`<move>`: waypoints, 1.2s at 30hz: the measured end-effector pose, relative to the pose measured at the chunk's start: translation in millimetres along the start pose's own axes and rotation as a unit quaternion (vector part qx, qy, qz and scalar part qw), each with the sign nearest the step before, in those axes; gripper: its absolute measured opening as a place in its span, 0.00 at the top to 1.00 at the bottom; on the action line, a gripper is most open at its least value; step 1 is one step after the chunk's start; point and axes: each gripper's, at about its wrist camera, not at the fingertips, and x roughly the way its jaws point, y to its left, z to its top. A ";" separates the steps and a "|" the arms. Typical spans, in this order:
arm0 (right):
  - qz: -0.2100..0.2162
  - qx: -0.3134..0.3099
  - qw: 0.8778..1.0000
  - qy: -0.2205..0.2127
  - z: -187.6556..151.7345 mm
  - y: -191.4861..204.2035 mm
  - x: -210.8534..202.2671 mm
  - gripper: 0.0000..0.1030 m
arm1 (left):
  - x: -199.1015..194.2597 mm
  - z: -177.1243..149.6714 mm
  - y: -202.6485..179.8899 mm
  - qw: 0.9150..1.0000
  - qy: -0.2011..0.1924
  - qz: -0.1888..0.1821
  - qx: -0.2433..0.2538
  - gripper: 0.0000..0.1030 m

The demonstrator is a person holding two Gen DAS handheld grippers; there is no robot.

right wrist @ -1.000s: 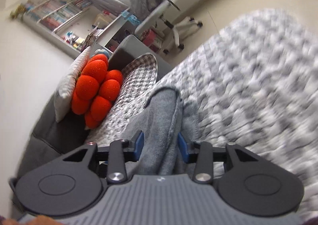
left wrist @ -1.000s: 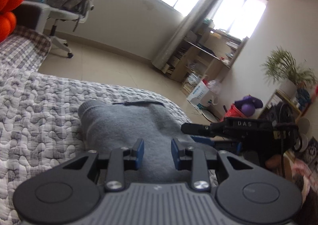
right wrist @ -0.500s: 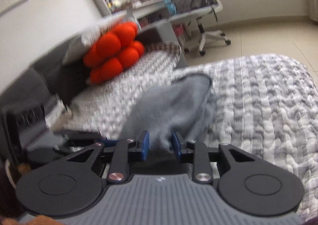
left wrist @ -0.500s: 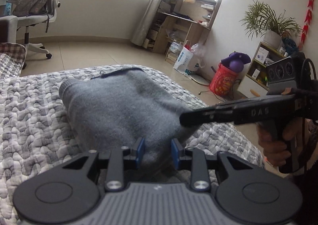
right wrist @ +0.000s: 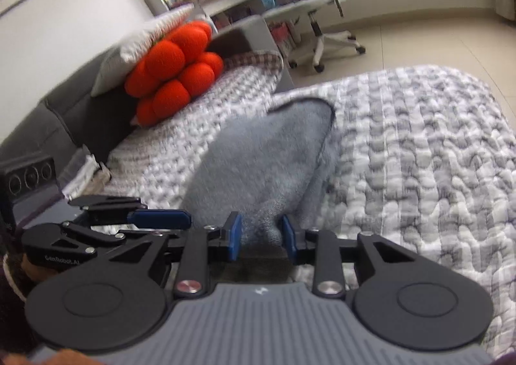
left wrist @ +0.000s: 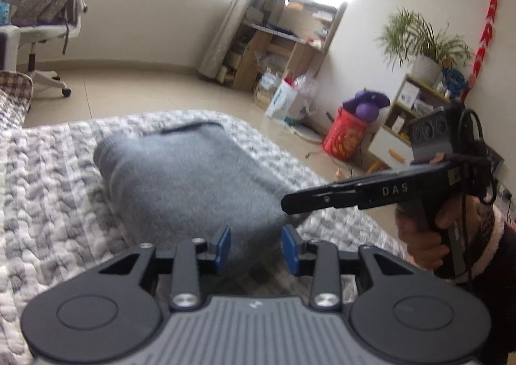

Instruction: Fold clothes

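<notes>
A grey knit garment (left wrist: 180, 178) lies folded on the grey-and-white quilted bedspread (left wrist: 42, 191), its near edge raised toward me. My left gripper (left wrist: 256, 245) is shut on that near edge, with cloth filling the gap between its blue pads (left wrist: 223, 244). In the left wrist view my right gripper (left wrist: 290, 203) comes in from the right, held by a hand (left wrist: 425, 232), its tip at the garment's near right corner. The right wrist view shows the garment (right wrist: 271, 158) bunched and narrowing into my right gripper (right wrist: 261, 239), with the left gripper (right wrist: 161, 218) just to its left.
An orange ball cushion (right wrist: 174, 71) and a pillow lean on the dark sofa back (right wrist: 71, 113). A white office chair (left wrist: 48, 26) stands on the tiled floor beyond the bed. A red bucket (left wrist: 345, 136), shelves and a potted plant (left wrist: 422, 42) line the right wall.
Both grippers kept hold of the grey garment and drew its near edge toward me. The right gripper swung round, so its view now runs along the bed, and it sits higher beside the left one.
</notes>
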 end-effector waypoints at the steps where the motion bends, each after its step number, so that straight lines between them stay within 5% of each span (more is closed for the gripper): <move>1: -0.005 -0.003 1.000 -0.008 0.6 1.1 1.0 0.68 | -0.9 1.4 1.7 1.000 -0.010 0.004 -0.005 0.64; 10: -0.072 -0.059 0.991 -0.100 5.9 15.9 24.2 0.66 | 26.7 10.2 15.6 0.995 -0.051 0.084 -0.014 0.64; 18: -0.117 -0.075 0.984 -0.113 14.8 10.2 68.3 0.66 | 40.2 16.5 34.4 0.988 -0.085 0.112 -0.058 0.64; 31: -0.130 0.025 0.983 -0.126 24.9 -32.5 56.5 0.66 | 41.2 20.8 78.9 0.967 -0.098 0.144 -0.187 0.57; 34: -0.107 0.043 0.986 -0.118 23.5 -31.4 42.7 0.56 | 36.2 20.6 87.8 0.961 -0.090 0.118 -0.231 0.47; 36: -0.092 0.057 0.988 -0.109 20.7 -30.8 35.9 0.39 | 32.6 18.5 93.6 0.956 -0.085 0.094 -0.265 0.39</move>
